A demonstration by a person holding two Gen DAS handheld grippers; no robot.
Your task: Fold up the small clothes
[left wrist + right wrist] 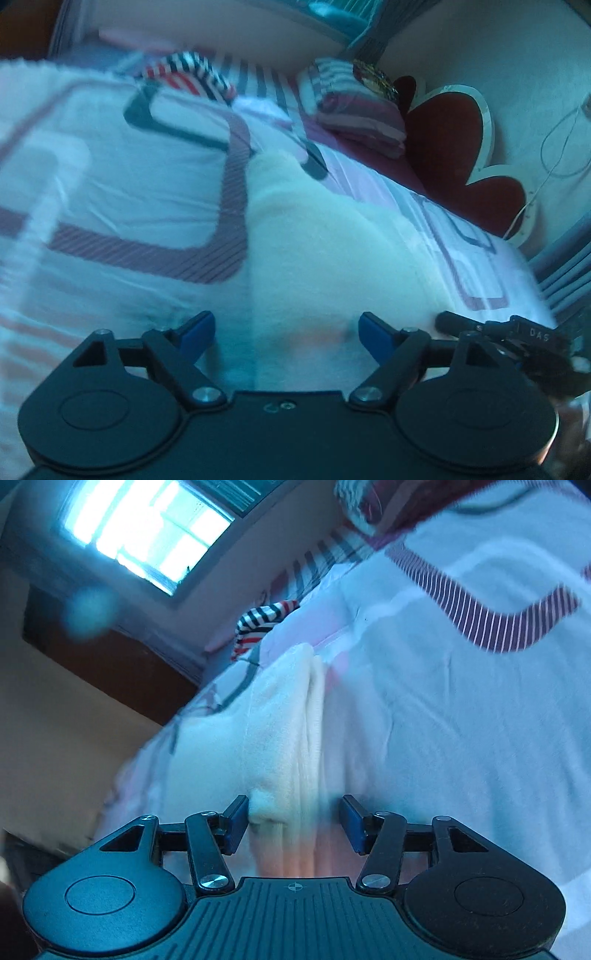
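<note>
A cream garment (325, 236) lies on the bedspread (122, 173), soft and fleecy, folded into a long narrow strip with stacked edges showing along its side in the right wrist view (295, 716). In the left wrist view it runs from the gripper up toward 12 o'clock, its far end rounded.

The left gripper (286, 332) has its blue pads spread wide over the near end of the garment; nothing is pinched, and the cloth lies below the gap. The right gripper (293, 821) also stands apart, with the garment's bunched end between the pads; the left pad (236, 821) looks to touch a fold, the right pad is clear of it.

At 11 o'clock beyond the garment in the left wrist view sits a striped cloth (192, 77) in red, white and dark bands. At 1 o'clock lies a folded striped pile (354, 110), and just past it a dark red heart-shaped cushion (454, 147) leans at the wall. A thin cord (561, 147) hangs at 2 o'clock. The right wrist view shows a bright window (147, 528) at 10 o'clock. Nothing lies across the garment.
</note>
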